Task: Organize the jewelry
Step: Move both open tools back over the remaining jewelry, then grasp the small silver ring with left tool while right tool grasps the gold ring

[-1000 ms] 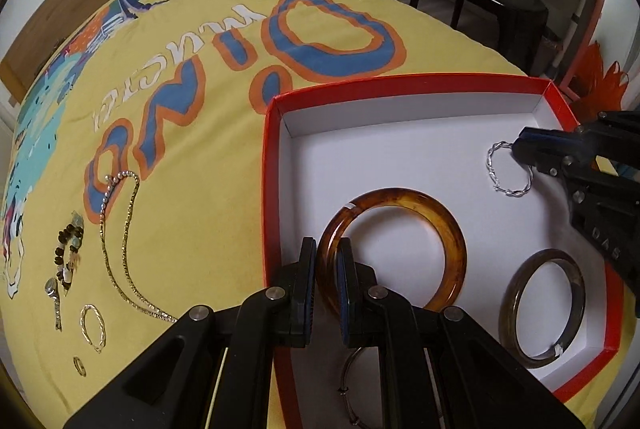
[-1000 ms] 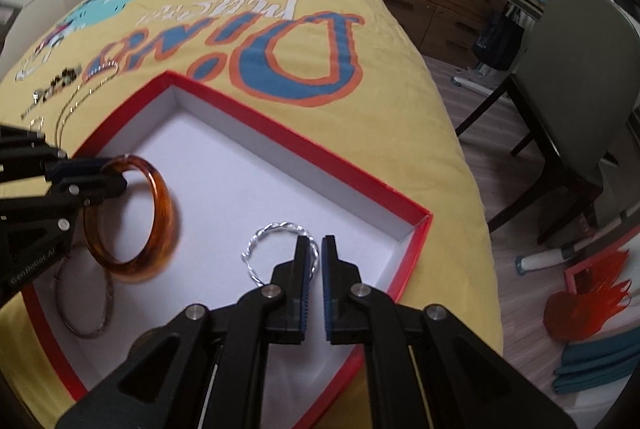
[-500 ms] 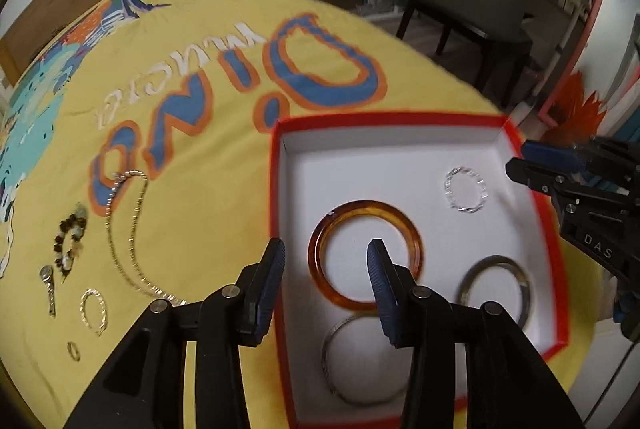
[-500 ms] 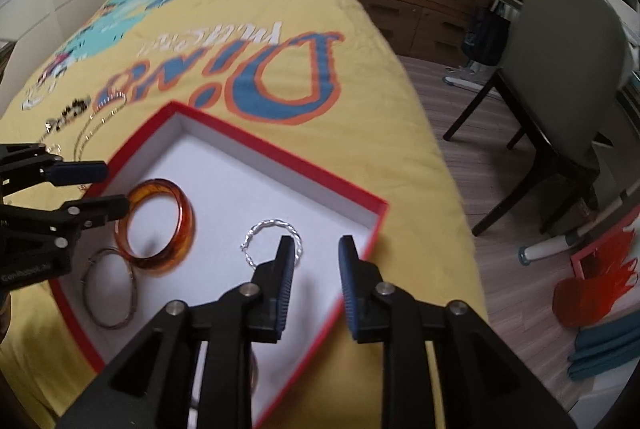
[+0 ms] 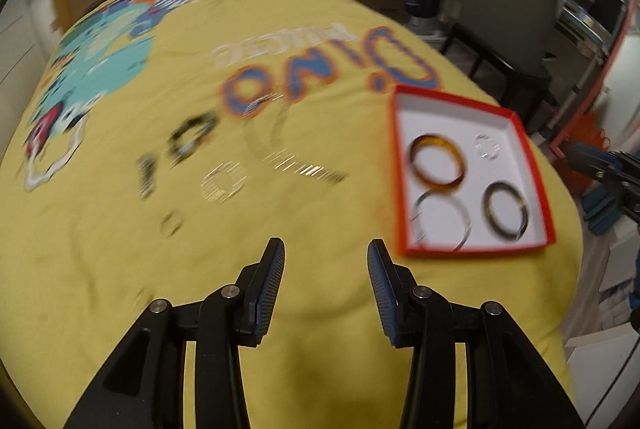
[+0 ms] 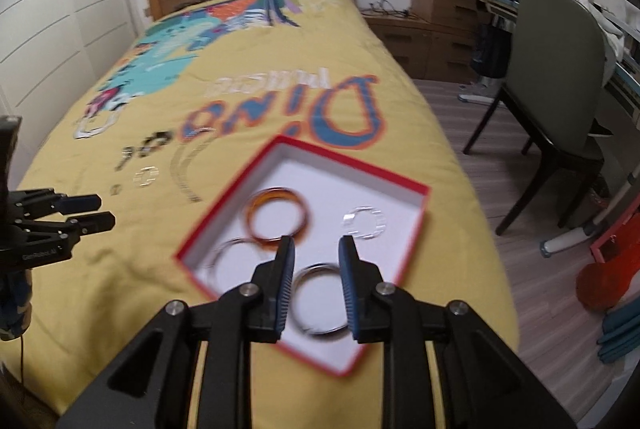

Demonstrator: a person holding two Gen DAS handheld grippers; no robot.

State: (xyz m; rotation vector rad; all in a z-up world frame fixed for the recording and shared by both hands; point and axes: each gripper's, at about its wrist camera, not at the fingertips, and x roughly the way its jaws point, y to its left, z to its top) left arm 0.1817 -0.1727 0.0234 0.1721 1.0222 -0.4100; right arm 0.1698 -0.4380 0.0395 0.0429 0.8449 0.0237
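Both tools spread, empty: left tool (image 5: 325, 261) above the bedspread (image 5: 120, 249), right tool (image 6: 316, 255) over the red box (image 6: 416, 189) holding 4 bangles. Chain necklace (image 5: 280, 149) lies loose on the bedspread; its thin links could slip or snag fabric when pinched.

The right gripper (image 6: 316, 257) hangs empty, jaws apart, at lower centre over the red box (image 6: 404, 185) holding four bangles; the left gripper (image 6: 86, 213) sits mid-left.

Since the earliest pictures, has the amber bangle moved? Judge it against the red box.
Yes. The amber bangle was held tilted above the red box floor; now it lies flat inside.
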